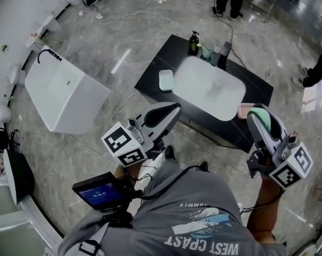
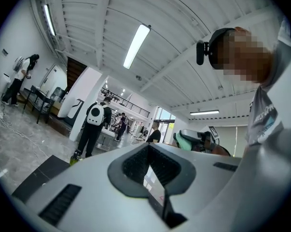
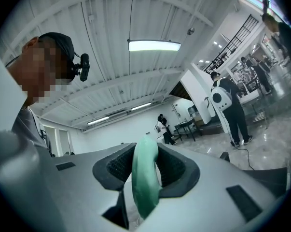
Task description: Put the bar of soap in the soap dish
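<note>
We see the pale green bar of soap standing on edge between the jaws of the right gripper, which press on its two broad faces. Its long axis runs along the jaws, and its rounded end pokes past their tips. The left gripper has its jaws drawn together on nothing. On the black countertop, a pale green rounded-rectangular dish lies just left of the white oval basin, well apart from the soap. A pink slatted tray sits at the basin's right edge.
</note>
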Motion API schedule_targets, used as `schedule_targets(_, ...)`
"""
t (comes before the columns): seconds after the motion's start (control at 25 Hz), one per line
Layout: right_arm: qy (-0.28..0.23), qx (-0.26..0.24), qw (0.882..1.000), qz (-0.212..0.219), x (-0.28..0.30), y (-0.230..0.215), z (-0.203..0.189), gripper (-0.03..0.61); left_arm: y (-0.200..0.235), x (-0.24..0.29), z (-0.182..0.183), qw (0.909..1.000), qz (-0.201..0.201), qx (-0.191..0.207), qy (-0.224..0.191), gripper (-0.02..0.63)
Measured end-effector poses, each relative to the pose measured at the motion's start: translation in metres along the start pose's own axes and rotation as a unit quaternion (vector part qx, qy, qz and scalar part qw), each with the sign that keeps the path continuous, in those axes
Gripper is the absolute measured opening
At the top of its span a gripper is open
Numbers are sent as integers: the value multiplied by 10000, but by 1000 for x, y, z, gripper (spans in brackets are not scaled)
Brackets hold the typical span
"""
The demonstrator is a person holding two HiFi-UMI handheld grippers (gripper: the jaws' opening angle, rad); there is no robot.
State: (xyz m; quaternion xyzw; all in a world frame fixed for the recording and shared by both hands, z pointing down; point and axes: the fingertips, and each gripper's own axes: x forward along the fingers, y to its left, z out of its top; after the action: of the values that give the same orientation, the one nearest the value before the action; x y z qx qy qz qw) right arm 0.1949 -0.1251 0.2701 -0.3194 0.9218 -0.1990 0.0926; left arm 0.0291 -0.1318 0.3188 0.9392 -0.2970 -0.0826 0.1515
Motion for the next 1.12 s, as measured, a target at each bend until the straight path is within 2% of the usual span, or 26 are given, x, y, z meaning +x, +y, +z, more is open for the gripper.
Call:
schedule_targets(0.28,-15,-78,9998,-162,68,18,0,127,58,-26,25,9997,-211,-56,57,8)
schedule_targets(0.64,-106,-157,9991,-389,123,26,-3,127,105,-60,46,9993,-356,-46,93,8)
schedule_targets(0.88,37,60,9994,-341,138,4,-18,127,132,-58,36,9997,-175,-118,105,8)
schedule_targets(1.12,-14,131,9999,-105,152,-21,3,127,138,-37,44,9999,55,-139,15,8)
